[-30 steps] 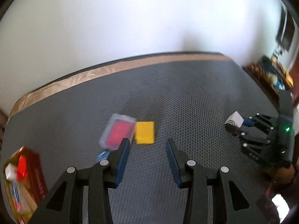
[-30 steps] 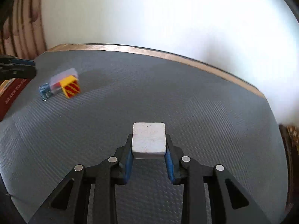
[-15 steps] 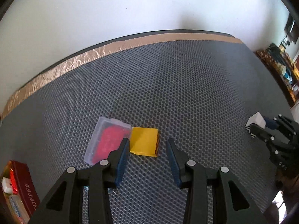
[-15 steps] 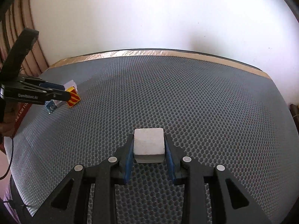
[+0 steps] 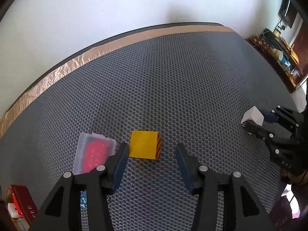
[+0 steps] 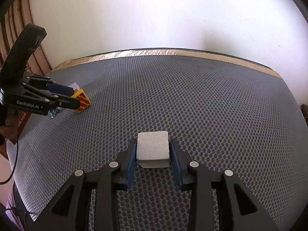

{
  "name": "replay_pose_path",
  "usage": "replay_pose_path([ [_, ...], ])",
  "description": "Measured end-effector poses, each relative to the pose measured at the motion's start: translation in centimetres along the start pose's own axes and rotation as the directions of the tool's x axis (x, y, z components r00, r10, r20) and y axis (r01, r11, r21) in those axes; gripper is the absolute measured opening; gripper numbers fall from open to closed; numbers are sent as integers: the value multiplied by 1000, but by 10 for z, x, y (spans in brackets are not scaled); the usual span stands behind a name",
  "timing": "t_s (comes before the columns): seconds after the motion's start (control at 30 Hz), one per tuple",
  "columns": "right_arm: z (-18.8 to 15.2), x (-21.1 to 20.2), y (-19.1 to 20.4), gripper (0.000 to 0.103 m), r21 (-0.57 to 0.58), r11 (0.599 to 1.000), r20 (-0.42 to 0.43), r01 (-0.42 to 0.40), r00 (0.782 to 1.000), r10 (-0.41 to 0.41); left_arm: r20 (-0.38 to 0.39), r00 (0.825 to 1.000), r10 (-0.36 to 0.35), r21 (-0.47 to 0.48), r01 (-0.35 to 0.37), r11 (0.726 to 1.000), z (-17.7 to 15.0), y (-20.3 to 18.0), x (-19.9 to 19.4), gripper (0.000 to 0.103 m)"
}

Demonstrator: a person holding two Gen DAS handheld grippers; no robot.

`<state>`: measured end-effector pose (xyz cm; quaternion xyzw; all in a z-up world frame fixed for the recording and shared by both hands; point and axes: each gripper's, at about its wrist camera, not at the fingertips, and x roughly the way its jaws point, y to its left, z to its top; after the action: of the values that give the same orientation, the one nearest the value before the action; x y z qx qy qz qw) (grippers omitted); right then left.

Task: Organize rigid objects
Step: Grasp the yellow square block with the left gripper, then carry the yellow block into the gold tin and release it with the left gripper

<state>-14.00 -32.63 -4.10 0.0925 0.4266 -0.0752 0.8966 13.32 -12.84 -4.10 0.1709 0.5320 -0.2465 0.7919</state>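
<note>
The left hand-held gripper (image 5: 151, 155) was opening above the yellow block (image 5: 144, 145); the right hand-held gripper (image 6: 153, 151) was loosening around the white block (image 6: 153, 148).

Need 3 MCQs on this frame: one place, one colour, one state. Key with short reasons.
1. In the left wrist view, where does the clear case lie from the yellow block?
A) right B) left C) on top
2. The block between the right gripper fingers is:
A) red B) yellow C) white
3. The left gripper is:
A) apart, gripping nothing B) shut on the case C) shut on a cup

Key:
1 B: the case sits left of the yellow block.
2 C: a white block sits between the blue pads.
3 A: its jaws are opening and the pads are off the yellow block.
</note>
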Motion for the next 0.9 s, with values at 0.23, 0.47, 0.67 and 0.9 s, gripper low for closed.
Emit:
replay_pose_path([
  [0.23,5,9,4,34,0,1000,-7,-1,1000,1,-65,998,-22,-24,20,1000,15,5,16,51],
  [0.47,7,17,5,34,-1,1000,-27,0,1000,0,-40,993,-114,-72,111,991,5,9,24,48],
  [0.67,10,25,3,34,-1,1000,-43,4,999,-4,84,994,-62,-147,74,986,-13,-2,-2,31],
  [0.9,13,30,0,33,7,1000,-43,5,999,-5,189,975,-120,-244,165,956,-68,-15,-53,31],
])
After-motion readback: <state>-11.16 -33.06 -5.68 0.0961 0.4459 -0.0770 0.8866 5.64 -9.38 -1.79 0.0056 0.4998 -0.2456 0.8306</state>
